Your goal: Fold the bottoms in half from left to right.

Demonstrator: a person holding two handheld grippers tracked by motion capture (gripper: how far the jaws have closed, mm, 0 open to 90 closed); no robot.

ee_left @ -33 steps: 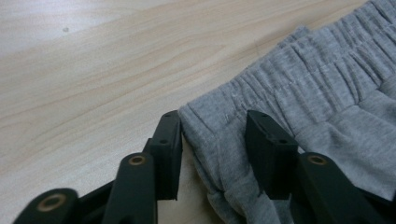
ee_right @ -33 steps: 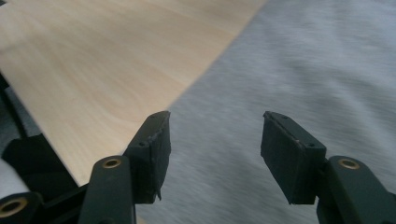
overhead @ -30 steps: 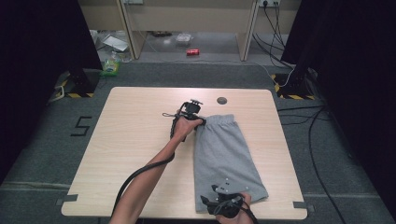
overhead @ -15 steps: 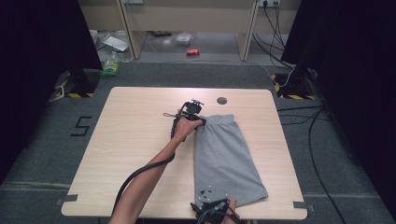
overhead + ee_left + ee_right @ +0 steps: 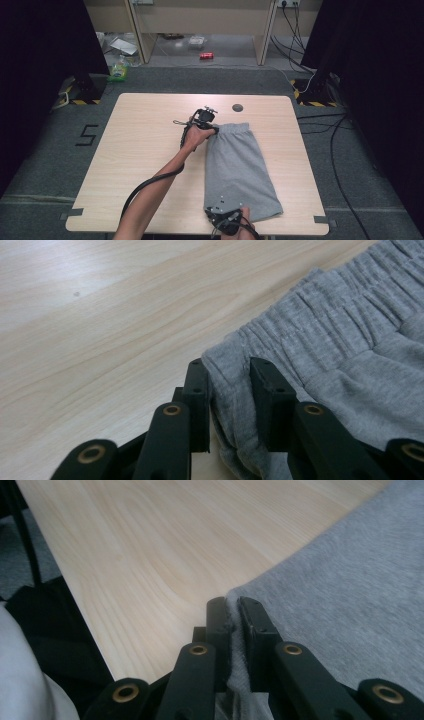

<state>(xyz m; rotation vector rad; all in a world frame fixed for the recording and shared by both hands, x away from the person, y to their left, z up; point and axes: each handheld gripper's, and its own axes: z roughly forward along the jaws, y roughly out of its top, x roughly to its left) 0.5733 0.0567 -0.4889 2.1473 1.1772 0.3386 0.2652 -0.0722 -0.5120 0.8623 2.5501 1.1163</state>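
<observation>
My left gripper (image 5: pixel 229 390) has been closing on the waistband corner of the grey jersey shorts (image 5: pixel 237 170) lying flat on the pale wooden table (image 5: pixel 150 150); my right gripper (image 5: pixel 235 625), half cut off at the table's near edge, has just clamped the hem corner; the cloth hides its pads.

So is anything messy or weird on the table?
Nothing stands out. The grey shorts lie flat, if a bit slanted, on the table. The left gripper pinches the waistband corner and the right gripper pinches a hem corner.
</observation>
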